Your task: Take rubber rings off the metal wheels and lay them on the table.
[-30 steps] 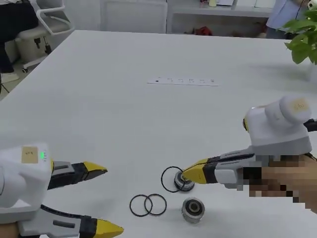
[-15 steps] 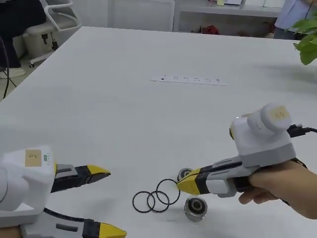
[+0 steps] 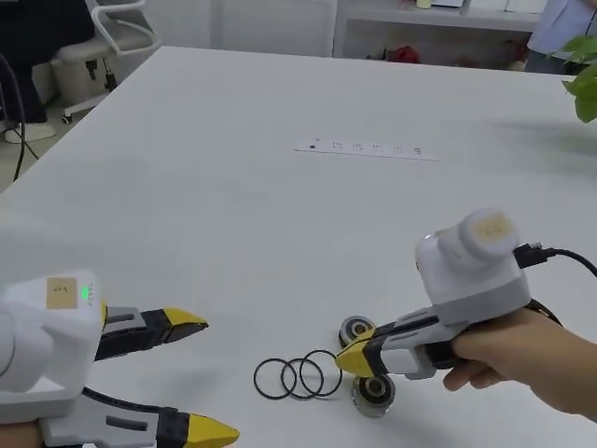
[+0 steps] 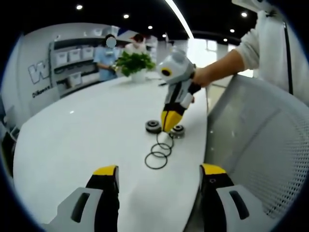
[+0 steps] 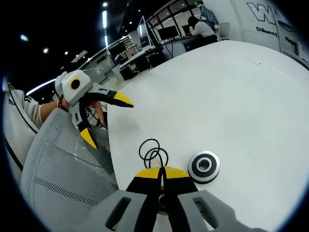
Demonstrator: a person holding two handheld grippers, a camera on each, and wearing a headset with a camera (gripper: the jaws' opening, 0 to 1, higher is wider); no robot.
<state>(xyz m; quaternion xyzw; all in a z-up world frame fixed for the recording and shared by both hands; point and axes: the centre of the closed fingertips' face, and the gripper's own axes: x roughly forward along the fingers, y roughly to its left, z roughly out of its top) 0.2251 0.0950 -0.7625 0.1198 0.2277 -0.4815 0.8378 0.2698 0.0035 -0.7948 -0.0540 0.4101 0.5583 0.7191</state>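
Note:
Three black rubber rings (image 3: 289,377) (image 4: 160,150) lie overlapping in a row on the white table (image 3: 280,215). My right gripper (image 3: 343,359) (image 5: 161,170) is shut, its yellow tip on the edge of the rightmost ring (image 3: 326,371). Two metal wheels flank that tip: one (image 3: 356,329) (image 5: 203,166) just beyond it, the other (image 3: 373,392) nearer me, partly under the gripper. My left gripper (image 3: 205,378) (image 4: 159,170) hovers open at the lower left, a hand's width from the rings, with nothing between its jaws.
A flat white strip (image 3: 367,147) lies at the table's middle. An office chair (image 3: 103,37) stands beyond the far left corner, green leaves (image 3: 588,84) at the right edge. A mesh chair back (image 4: 260,145) sits by the near table edge.
The right gripper pulled a ring away from the far wheel and brought it down-left beside the two rings lying there. The left gripper has stayed open and still.

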